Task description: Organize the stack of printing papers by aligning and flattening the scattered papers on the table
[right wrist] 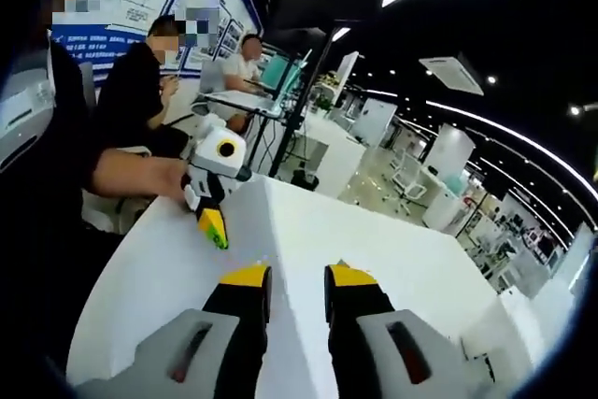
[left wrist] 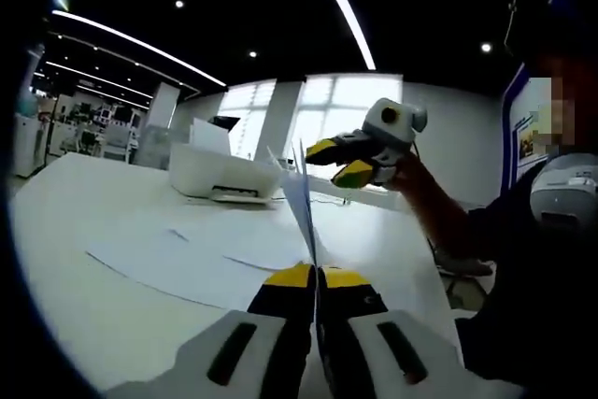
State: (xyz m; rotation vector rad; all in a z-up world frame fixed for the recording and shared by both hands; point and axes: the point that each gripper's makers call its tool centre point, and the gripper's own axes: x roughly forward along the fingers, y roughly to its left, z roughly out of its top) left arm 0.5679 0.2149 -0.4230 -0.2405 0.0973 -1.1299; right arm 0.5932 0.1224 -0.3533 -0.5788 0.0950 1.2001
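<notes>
Several papers point(left wrist: 201, 263) lie loose at centre on the bench point(left wrist: 84, 240), unaligned; the left tool point(left wrist: 316, 277) pinches one sheet point(left wrist: 301, 203) upright, the right tool point(right wrist: 297, 279) is narrowly parted, holding nothing

left gripper point(left wrist: 317, 279): yellow tips, grey-white body | right gripper point(right wrist: 297, 279): same

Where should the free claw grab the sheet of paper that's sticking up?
Probably the top edge of the raised sheet, coming from its flat side. The left gripper already pinches its bottom edge, so it stands thin and floppy above the table. The right gripper looks open nearby; gripping the far end should keep the sheet taut.
</notes>
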